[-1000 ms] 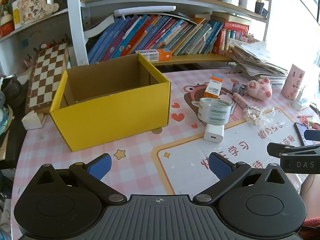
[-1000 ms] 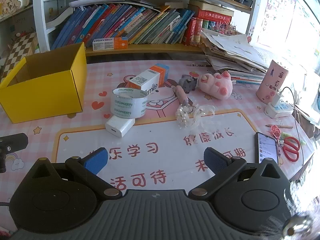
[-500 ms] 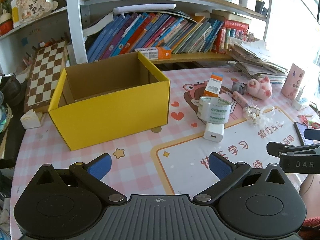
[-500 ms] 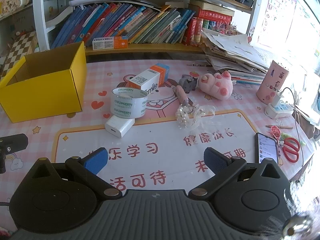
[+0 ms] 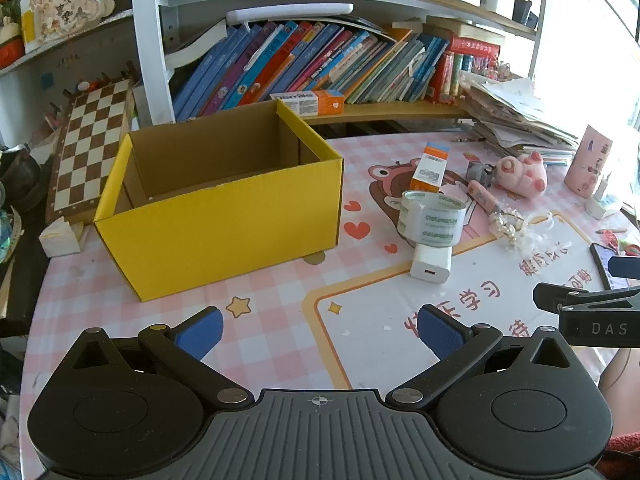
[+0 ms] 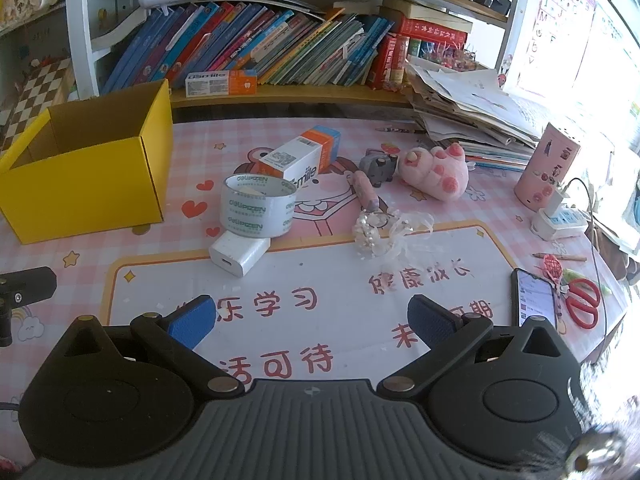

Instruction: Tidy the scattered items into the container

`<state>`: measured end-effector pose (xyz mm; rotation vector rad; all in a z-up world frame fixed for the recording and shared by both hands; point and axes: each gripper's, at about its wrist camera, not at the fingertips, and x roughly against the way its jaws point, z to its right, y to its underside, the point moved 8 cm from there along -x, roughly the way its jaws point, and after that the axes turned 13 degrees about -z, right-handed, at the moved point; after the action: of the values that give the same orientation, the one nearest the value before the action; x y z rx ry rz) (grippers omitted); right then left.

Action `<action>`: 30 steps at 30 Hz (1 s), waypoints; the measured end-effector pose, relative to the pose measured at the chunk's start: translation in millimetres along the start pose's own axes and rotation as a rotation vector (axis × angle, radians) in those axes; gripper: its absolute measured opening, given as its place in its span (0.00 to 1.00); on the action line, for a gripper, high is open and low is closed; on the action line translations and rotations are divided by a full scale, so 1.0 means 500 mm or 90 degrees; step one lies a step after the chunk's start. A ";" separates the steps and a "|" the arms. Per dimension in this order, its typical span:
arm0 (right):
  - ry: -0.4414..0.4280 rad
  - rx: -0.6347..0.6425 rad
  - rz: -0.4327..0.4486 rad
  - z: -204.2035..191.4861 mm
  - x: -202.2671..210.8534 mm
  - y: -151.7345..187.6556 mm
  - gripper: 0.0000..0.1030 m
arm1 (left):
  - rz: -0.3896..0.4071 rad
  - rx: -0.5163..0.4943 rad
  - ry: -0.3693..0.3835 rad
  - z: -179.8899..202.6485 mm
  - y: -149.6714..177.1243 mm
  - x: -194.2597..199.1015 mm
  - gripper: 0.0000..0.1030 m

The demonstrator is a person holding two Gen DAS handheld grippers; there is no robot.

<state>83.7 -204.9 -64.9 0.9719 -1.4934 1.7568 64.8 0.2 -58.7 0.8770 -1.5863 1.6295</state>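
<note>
The blue-padded fingers (image 5: 200, 330) of the left gripper (image 5: 318, 330) are seen spread wide apart over the pink checked table mat (image 5: 272, 300), with nothing held between them. The right gripper (image 6: 314, 318) is likewise shown with its fingers (image 6: 430, 320) parted and empty, poised above the white panel of the mat printed with red characters.

Just beyond the right gripper, a white charger block (image 6: 239, 254) is seen lying flat, with a roll of clear tape (image 6: 258, 210) standing on edge against its far side and touching it. Behind the roll, a white and orange toothpaste box (image 6: 298, 156) is laid on its side. To the right of these, a pink pen-like stick (image 6: 366, 192), a small grey toy (image 6: 378, 166), a pink plush paw (image 6: 436, 170) and a beaded white lace trinket (image 6: 384, 232) are gathered near one another.

The yellow cardboard box (image 5: 224, 216), the container, is set open-topped on the left part of the table, well apart from the cluster, and no items can be seen inside it in either view. A chessboard (image 5: 92, 144) is propped behind the box. At the table's right edge a phone (image 6: 534, 298) and red scissors (image 6: 582, 304) are laid side by side, and a pink cylinder (image 6: 546, 166) is stood upright near a stack of papers (image 6: 472, 116). A shelf of leaning books (image 6: 256, 48) runs along the back.
</note>
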 end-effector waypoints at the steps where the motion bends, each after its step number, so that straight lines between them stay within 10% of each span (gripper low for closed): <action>1: 0.000 0.001 0.000 -0.001 0.000 -0.001 1.00 | -0.001 0.000 0.000 0.000 0.000 -0.001 1.00; 30: 0.003 0.015 -0.005 -0.019 -0.012 -0.011 1.00 | -0.015 0.003 0.008 -0.010 -0.006 -0.015 1.00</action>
<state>90.3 -194.5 -67.9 0.9833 -1.4679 1.7735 71.4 5.3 -63.4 0.8839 -1.5581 1.6197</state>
